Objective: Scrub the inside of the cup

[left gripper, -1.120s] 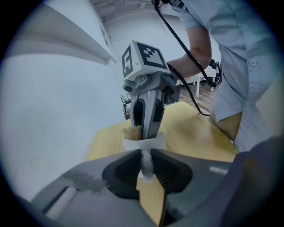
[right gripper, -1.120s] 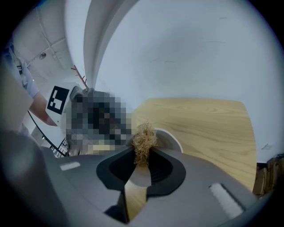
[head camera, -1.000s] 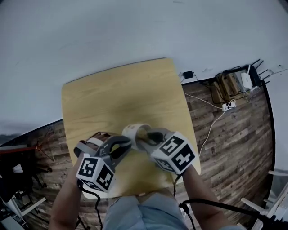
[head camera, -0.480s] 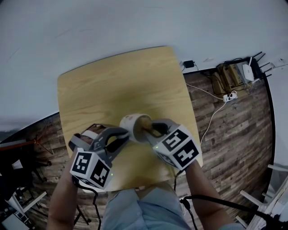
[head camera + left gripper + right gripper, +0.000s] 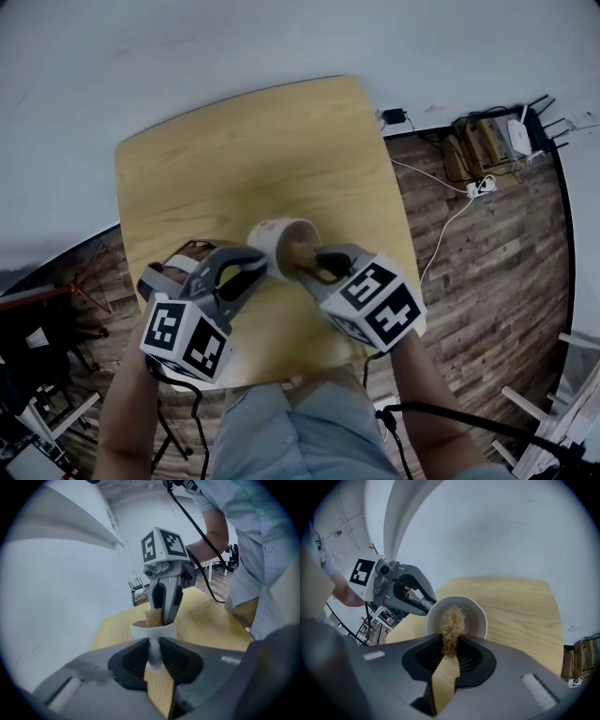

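Note:
A white cup point(image 5: 279, 239) is over the near middle of the wooden table point(image 5: 234, 159), its mouth tipped toward my right gripper. My left gripper point(image 5: 251, 269) is shut on the cup's thin white handle point(image 5: 153, 649), and the cup wall point(image 5: 153, 631) shows just beyond its jaws. My right gripper point(image 5: 314, 265) is shut on a tan fibrous scourer point(image 5: 451, 625), whose tuft reaches into the cup's mouth point(image 5: 473, 616). In the left gripper view the right gripper point(image 5: 164, 604) points down into the cup from behind. Whether the cup rests on the table I cannot tell.
The table stands against a white wall. To its right is wooden floor with cables, a power strip point(image 5: 481, 184) and boxes with a router point(image 5: 487, 150). My body is at the table's near edge point(image 5: 281, 375). Dark stands and gear sit at the lower left point(image 5: 37, 375).
The right gripper has edged slightly further toward the cup's mouth with the scourer. The left gripper and cup hold still; the head view itself has shifted.

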`<state>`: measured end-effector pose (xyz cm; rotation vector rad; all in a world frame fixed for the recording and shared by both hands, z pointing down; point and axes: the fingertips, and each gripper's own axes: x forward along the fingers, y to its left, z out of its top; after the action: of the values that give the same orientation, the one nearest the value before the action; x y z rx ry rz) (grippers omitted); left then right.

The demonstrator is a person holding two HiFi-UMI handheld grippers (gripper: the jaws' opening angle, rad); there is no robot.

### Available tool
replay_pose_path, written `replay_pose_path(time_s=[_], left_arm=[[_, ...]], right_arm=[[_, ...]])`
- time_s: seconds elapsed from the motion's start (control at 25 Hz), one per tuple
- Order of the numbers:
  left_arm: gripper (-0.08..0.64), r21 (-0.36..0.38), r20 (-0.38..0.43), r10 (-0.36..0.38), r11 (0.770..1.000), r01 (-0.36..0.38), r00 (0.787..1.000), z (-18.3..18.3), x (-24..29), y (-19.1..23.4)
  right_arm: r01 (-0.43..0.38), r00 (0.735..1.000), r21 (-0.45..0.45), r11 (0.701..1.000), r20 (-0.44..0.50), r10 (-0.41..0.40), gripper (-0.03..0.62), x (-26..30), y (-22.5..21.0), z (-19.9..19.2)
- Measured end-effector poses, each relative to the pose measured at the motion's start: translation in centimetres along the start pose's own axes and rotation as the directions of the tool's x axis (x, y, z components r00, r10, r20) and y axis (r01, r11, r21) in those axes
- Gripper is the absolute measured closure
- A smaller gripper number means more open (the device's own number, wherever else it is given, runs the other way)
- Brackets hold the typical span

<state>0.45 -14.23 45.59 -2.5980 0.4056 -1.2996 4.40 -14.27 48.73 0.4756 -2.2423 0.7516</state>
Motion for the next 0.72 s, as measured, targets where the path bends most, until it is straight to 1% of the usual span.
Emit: replay_pose_path(time_s=[0.16, 0.36, 0.6, 0.72], left_arm=[[0.465, 0.005, 0.003, -0.004, 1.0, 0.004, 1.0, 0.1, 0.2, -0.1], [0.465, 0.024, 0.006, -0.025, 0.999, 0.025, 1.0, 0.5, 0.5, -0.7], [0.465, 0.017, 0.004, -0.029, 0.999, 0.029, 1.0, 0.5, 0.3, -0.5], [0.465, 0.029, 0.001, -0.026, 0.999, 0.026, 1.0, 0.3, 0.3, -0.4]], right_arm=[[-0.045, 0.998, 0.035, 0.998, 0.037, 0.044, 0.522, -0.2, 0.7, 0.5], [-0.066, 0.995, 0.031, 0.997, 0.079, 0.063, 0.522, -0.5, 1.6, 1.8], [-0.009, 0.994, -0.004, 1.0, 0.104, 0.01, 0.522, -1.5, 0.4, 2.9], [0.032, 0.99, -0.015, 0.999, 0.135, -0.029, 0.522, -2.1, -0.7, 3.4]])
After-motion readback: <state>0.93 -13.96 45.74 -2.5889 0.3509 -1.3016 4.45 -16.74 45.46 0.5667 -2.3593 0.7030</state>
